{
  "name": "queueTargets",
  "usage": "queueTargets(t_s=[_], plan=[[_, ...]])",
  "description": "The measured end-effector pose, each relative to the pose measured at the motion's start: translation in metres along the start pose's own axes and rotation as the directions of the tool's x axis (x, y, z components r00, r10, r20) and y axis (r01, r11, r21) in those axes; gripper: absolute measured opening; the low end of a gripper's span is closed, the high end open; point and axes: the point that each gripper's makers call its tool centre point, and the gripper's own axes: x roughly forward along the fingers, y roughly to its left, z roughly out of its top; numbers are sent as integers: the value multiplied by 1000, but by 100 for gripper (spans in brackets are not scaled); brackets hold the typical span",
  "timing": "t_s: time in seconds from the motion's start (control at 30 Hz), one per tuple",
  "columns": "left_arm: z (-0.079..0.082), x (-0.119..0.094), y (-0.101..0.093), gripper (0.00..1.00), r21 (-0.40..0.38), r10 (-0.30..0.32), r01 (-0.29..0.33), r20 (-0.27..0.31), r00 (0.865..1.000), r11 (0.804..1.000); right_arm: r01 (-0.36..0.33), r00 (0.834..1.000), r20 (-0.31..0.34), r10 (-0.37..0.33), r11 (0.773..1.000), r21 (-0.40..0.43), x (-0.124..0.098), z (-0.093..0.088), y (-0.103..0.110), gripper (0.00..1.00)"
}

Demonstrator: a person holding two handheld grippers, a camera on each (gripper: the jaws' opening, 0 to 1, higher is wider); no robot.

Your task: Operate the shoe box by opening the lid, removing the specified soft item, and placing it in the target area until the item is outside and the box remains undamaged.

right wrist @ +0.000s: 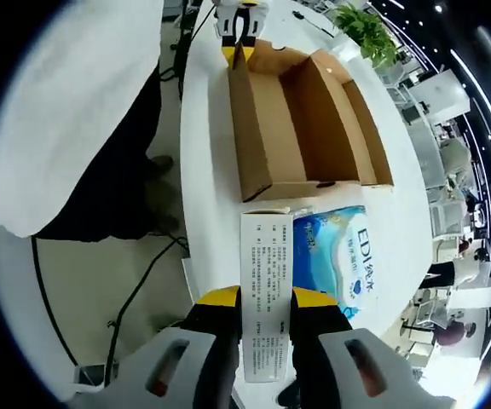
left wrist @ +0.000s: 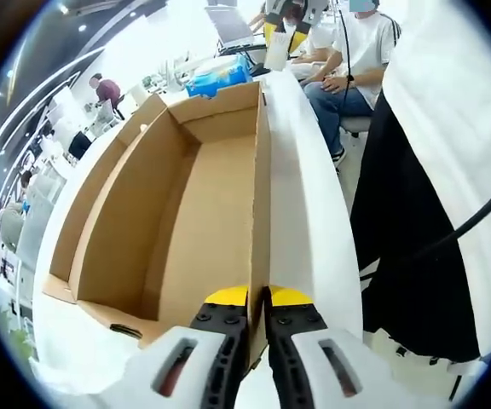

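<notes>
Box point(right wrist: 305, 128) is open and looks emptied, undamaged as far as can be seen. Left gripper point(left wrist: 258, 319) is clamped on its near wall edge. Tissue pack point(right wrist: 314, 273) is held outside the box, pinched at one end by the right gripper point(right wrist: 264, 319), over the white table point(right wrist: 203, 128). Release onto target area is judged the remaining step.

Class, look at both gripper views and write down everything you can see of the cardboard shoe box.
The shoe box is plain brown cardboard, a long shallow rectangle lying open on the white table, its lid folded out flat beside the tray. Inside looks bare. In the left gripper view, the left tongs are shut on the edge of one long wall; the right gripper view shows them at the box's far corner. A blue tissue pack, held by the right tongs, lies just outside the near end.
</notes>
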Motion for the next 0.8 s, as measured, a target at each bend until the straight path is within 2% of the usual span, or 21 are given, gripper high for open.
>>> queueTargets(t_s=[0.13, 0.27, 0.33, 0.43, 0.47, 0.53, 0.6, 0.8], plan=[[-1, 1, 1, 5, -9, -3, 3, -5, 1000, 1000, -23, 999, -27, 22, 1000, -20, 10, -7, 9, 20], [-2, 1, 1, 5, -5, -11, 11, -5, 1000, 1000, -51, 999, -14, 51, 998, -40, 17, -6, 18, 20], [-2, 1, 1, 4, -1, -16, 16, -4, 1000, 1000, -78, 997, -26, 76, 993, -86, 22, -9, 23, 20], [-2, 1, 1, 4, -8, -19, 19, -5, 1000, 1000, -124, 992, -19, 123, 989, -85, 27, -6, 34, 20], [-2, 1, 1, 4, -6, -19, 19, -5, 1000, 1000, -116, 993, -19, 115, 988, -104, 28, -5, 35, 20], [-2, 1, 0, 4, -5, -17, 17, -7, 1000, 1000, -111, 994, -5, 111, 991, -71, 30, -6, 36, 20], [-1, 1, 0, 4, -6, -19, 19, -9, 1000, 1000, -113, 994, -13, 112, 991, -78, 33, -9, 37, 20], [-1, 1, 0, 4, -15, -17, 17, -16, 1000, 1000, -99, 995, -19, 98, 992, -78, 36, -16, 29, 20]])
